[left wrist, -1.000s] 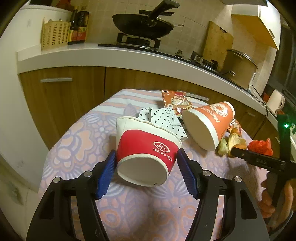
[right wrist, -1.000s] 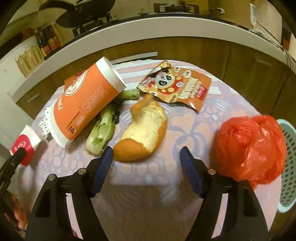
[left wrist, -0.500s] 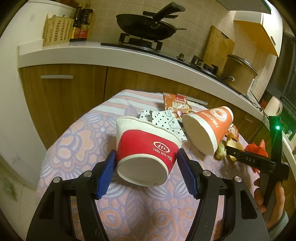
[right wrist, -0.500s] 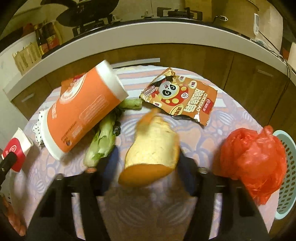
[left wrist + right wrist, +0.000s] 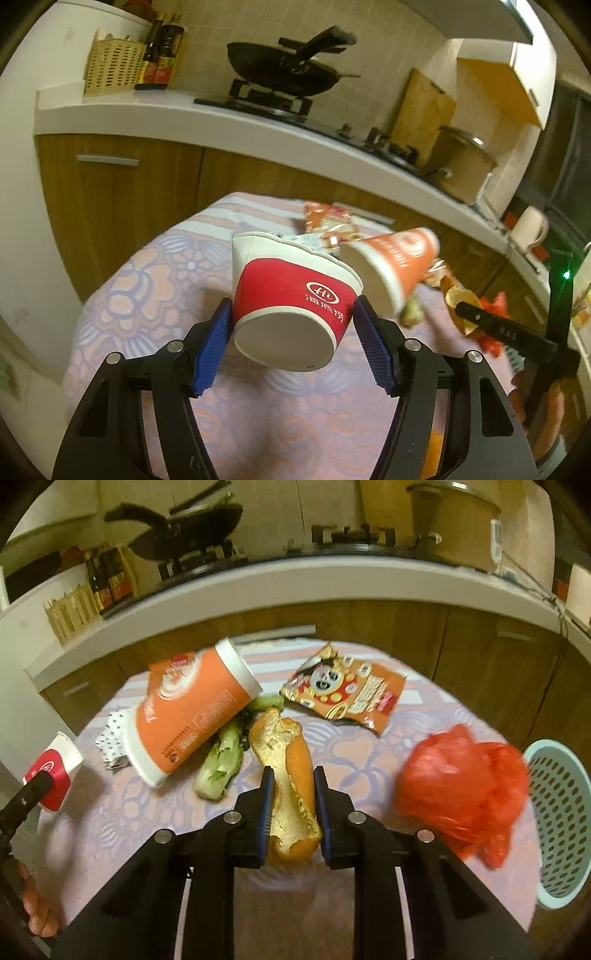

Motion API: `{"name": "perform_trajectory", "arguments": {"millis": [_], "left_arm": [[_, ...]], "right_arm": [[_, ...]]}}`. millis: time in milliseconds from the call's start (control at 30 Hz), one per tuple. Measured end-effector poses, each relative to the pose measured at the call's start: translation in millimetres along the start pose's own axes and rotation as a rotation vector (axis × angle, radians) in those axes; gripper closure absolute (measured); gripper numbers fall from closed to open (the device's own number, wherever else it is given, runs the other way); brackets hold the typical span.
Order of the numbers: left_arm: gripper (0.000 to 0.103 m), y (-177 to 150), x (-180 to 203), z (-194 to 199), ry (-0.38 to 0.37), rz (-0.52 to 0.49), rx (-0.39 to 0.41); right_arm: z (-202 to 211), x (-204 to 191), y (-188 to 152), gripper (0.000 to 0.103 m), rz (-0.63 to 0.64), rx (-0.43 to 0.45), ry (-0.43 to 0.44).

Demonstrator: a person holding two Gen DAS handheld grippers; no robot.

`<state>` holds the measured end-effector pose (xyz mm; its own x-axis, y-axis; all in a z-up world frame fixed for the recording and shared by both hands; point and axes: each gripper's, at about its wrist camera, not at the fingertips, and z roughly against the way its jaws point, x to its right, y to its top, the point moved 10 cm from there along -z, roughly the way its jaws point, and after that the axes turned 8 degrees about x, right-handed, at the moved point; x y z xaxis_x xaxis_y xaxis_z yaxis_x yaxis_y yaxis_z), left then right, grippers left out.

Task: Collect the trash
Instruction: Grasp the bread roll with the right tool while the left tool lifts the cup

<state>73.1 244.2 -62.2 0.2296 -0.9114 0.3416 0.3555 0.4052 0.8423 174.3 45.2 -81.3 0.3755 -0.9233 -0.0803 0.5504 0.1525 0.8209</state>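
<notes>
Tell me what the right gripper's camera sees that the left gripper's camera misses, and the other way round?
Only the right wrist view shows the pale blue basket at the table's edge and the leafy green stalk, and the right gripper closed on the orange peel.

Only the left wrist view shows the left gripper holding the red paper cup by its sides, bottom toward the camera.

Both show the tipped orange cup, the snack wrapper, the red plastic bag and the black wok.
</notes>
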Motion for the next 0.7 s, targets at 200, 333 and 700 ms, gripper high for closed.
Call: {"name": "perform_trajectory", "arguments": {"millis": [200, 333, 700], "left_arm": [[0.040, 12.8, 50.4, 17.5, -0.083, -0.048, 0.034], [0.040, 18.6, 91.4, 23.6, -0.150, -0.074, 0.040], [0.040, 12.9, 209.7, 27.5, -0.281, -0.169, 0.049]], "right_arm": [[44.6, 10.3, 15.7, 0.084, -0.019, 0.078, -0.002], [71.9, 21.6, 27.4, 0.085, -0.035, 0.129, -0.012], [138.1, 96.6, 38.5, 0.085, -0.113, 0.232, -0.090]]}}
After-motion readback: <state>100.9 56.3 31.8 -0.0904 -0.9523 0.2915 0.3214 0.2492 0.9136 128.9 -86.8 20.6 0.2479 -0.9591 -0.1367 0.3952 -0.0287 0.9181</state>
